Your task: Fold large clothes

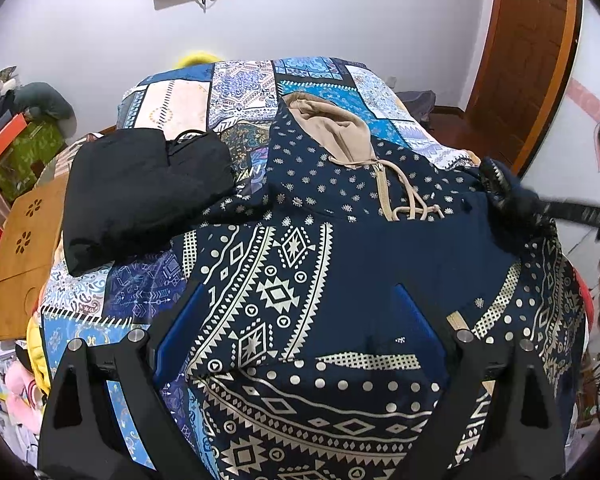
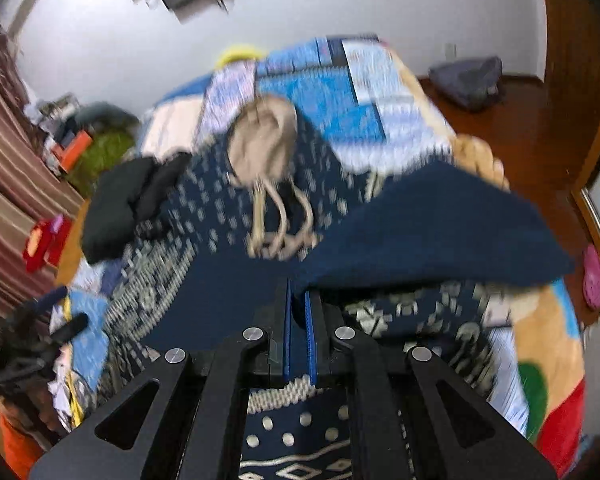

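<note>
We see a navy hoodie [image 1: 340, 248] with a pale geometric print lying spread face up on a bed covered by a blue patchwork bedspread [image 1: 236, 92]. Its beige-lined hood [image 1: 332, 128] points toward the far end of the bed, and the beige drawstrings [image 1: 414, 208] lie looped on the chest beside the zip.

Our left gripper [image 1: 300, 332] hovers over the lower front of the hoodie with its blue-padded fingers [image 1: 180, 320] spread wide apart; nothing sits between them.

Our right gripper [image 2: 299, 308] has its blue pads pressed together on an edge of the hoodie, pinching the navy cloth. From that pinch a plain navy flap [image 2: 440, 232] rises and stretches across the right side of the garment, above the printed panel. The right wrist view is blurred, so we cannot tell which part of the hoodie the flap is. In the left wrist view the same gripper shows at the right edge, with dark cloth bunched at its tip [image 1: 500, 188].

A folded black garment [image 1: 140, 192] lies on the bedspread just to the left of the hoodie, touching its left sleeve. A wooden lap tray [image 1: 24, 256] with flower cut-outs stands beside the bed on the left, and a wooden door [image 1: 528, 52] stands at the far right.
</note>
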Available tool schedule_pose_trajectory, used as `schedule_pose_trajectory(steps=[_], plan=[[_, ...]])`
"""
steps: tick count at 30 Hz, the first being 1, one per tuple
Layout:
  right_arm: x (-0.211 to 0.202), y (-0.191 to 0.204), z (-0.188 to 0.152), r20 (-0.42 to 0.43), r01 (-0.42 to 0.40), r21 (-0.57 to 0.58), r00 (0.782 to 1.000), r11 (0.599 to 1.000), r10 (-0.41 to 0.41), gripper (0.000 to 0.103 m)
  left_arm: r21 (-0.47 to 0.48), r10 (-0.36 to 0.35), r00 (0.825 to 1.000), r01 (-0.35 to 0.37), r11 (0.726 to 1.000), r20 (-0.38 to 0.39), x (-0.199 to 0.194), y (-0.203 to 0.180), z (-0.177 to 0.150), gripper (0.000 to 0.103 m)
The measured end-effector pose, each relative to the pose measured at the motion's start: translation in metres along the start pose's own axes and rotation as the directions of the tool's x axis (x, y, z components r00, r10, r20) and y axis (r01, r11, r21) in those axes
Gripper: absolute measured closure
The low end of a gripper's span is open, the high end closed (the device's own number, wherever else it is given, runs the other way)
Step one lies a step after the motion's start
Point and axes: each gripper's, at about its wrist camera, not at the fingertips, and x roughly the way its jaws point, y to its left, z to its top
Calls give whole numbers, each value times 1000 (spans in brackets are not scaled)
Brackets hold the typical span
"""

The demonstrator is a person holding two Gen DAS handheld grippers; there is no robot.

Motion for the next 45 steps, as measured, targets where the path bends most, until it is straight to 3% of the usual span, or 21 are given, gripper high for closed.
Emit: schedule_pose_trajectory(steps=[2, 5, 7, 10, 15, 20, 23, 28, 31, 33, 35, 36, 39, 42, 45], plan=[[-1, 1, -2, -30, 19, -3, 999, 1000, -19, 97, 3, -6, 1000, 6, 1000, -8, 1, -1, -2, 10], [-7, -1, -4, -73, 6, 16, 997, 1000, -5, 85, 10, -7, 1000, 7, 1000, -15, 3, -4, -4, 10], [-18, -5, -5, -69, -11, 29, 998, 1000, 13, 66, 12, -10, 1000, 10, 1000, -18, 4, -6, -5, 10], [-39, -8, -4, -9, 6, 31, 1000, 999, -6, 49, 15, -15, 1000, 15, 1000, -15, 5, -10, -3, 10], [-72, -37, 6, 90, 2, 123, 996, 992, -13, 45, 16, -19, 1000, 19, 1000, -10, 7, -17, 3, 10], [-78, -92, 13, 119, 74, 270, 987, 960, -109, 42, 15, -28, 1000, 28, 1000, -8, 10, -22, 9, 10], [-64, -128, 9, 83, 86, 377, 989, 922, -126, 42, 19, -30, 999, 30, 999, -11, 12, -25, 10, 10], [-25, -182, -4, 27, 49, 560, 997, 827, -78, 42, 17, -29, 999, 30, 999, -31, 20, -27, 9, 10], [-5, -202, -8, 0, 35, 632, 999, 774, -45, 42, 9, -29, 999, 29, 1000, -45, 26, -26, 9, 10], [2, -208, -6, 0, 27, 647, 999, 762, -35, 42, 3, -26, 998, 26, 1000, -52, 29, -25, 8, 10], [9, -210, -2, -3, 45, 652, 998, 757, -57, 43, -1, -22, 998, 22, 1000, -57, 31, -24, 7, 10], [12, -212, 0, 1, 53, 645, 997, 762, -71, 51, -3, -21, 998, 20, 1000, -59, 32, -23, 6, 10], [24, -213, 11, -26, 116, 633, 991, 766, -129, 97, -16, -18, 998, 17, 1000, -64, 35, -19, 6, 10], [13, -211, 15, 18, 84, 634, 992, 769, -123, 97, -17, -11, 998, 10, 1000, -59, 34, -16, 5, 10], [-14, -190, 30, 94, 86, 557, 982, 826, -166, 98, -19, -2, 999, 1, 1000, -48, 30, -11, 5, 10]])
